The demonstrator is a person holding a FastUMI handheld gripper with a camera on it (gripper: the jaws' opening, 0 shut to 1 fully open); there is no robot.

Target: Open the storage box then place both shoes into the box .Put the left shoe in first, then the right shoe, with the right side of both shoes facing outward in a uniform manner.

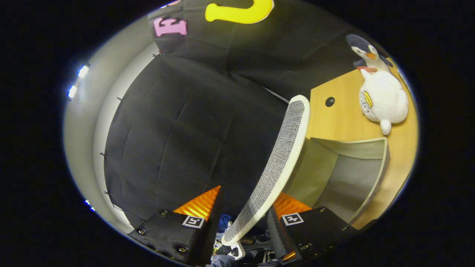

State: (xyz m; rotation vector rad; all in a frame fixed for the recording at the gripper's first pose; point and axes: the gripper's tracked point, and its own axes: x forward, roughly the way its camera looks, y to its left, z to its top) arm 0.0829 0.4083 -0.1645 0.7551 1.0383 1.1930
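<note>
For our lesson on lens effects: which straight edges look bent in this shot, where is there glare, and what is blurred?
Gripper view: fisheye bends the shoe sole and the storage box walls; lamps beside the black cloth flare white; clutter between the open gripper fingers is dim, blurred; the plush penguin stays sharp.

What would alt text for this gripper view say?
A shoe, sole side showing, stands on end between the gripper's jaws, which look closed on it. Beyond it an open storage box rests on a wooden table beside a plush penguin.
</note>
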